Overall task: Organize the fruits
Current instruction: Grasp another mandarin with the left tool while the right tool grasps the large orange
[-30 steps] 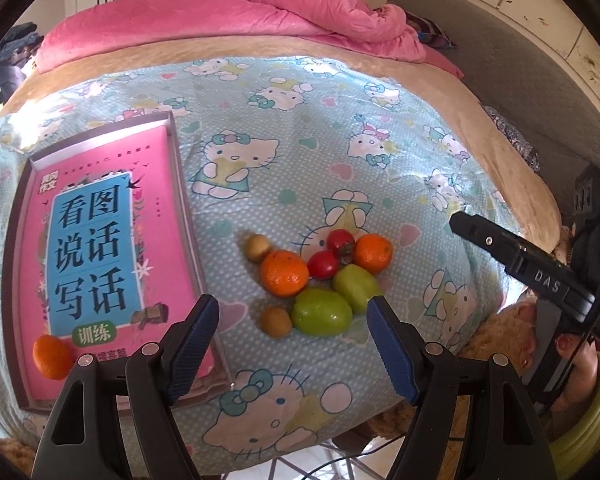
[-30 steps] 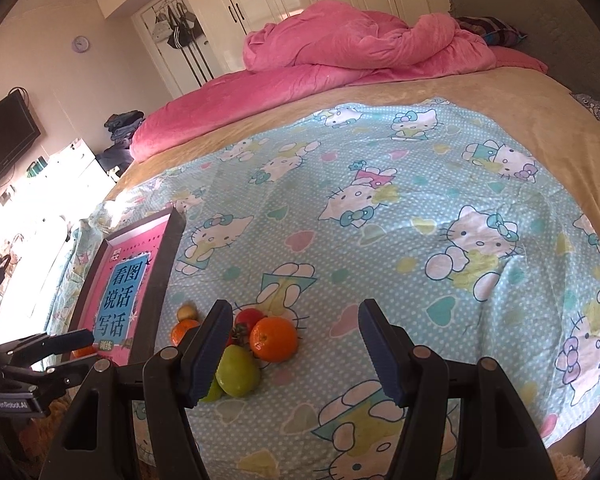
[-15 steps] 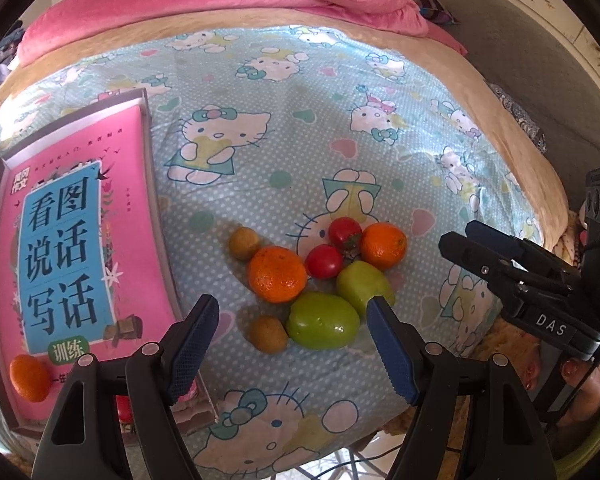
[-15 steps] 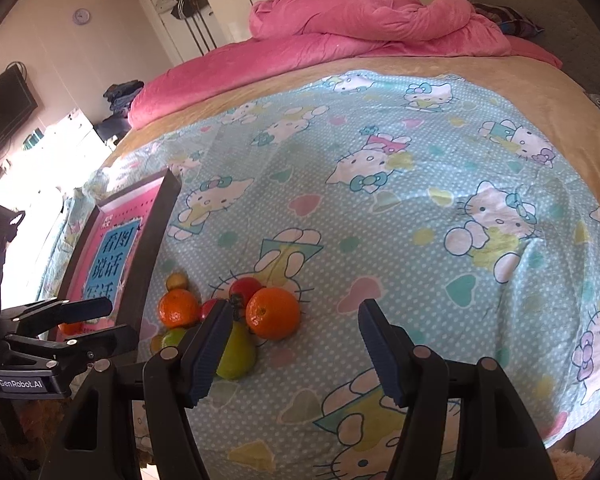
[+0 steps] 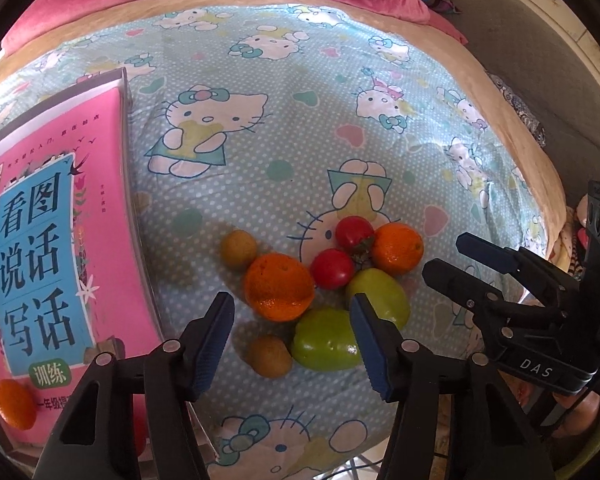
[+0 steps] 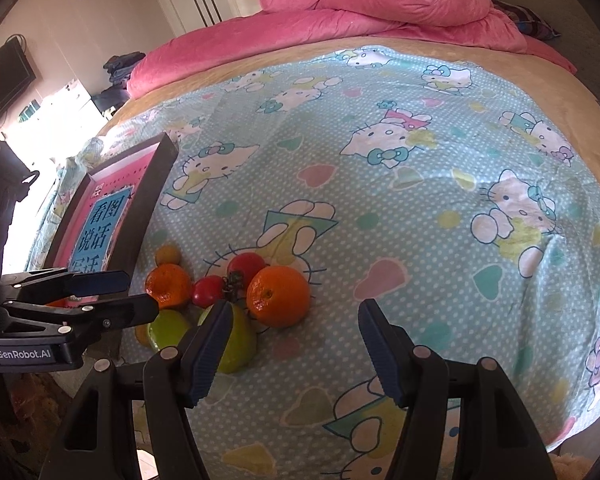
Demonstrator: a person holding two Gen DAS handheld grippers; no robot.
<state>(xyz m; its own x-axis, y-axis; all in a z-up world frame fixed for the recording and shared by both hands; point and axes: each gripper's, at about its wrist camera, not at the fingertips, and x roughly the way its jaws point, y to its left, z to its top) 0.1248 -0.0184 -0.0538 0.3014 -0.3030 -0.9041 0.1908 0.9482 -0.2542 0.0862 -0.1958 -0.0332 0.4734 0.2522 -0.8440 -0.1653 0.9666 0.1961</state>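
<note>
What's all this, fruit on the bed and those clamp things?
A person holds a gripper in each hand above a pile of fruit on the cartoon bedsheet. Neither holds anything yet. The left gripper hangs over the oranges and green fruits, its jaws closing with nothing between them; the right gripper is open. One orange already sits in the pink tray.

Bed [image 5: 496, 92], tan cover, pink duvet [image 6: 380, 4] bunched at far end. Cartoon-cat sheet [image 5: 300, 128] spread over the near part. On the sheet: fruit pile [image 5: 320, 280], meaning two oranges, two tomatoes, two green fruits, two small brown ones, all touching or just beside each other. Left of the pile, a tray [image 5: 126, 92] lined with a pink book cover.
</note>
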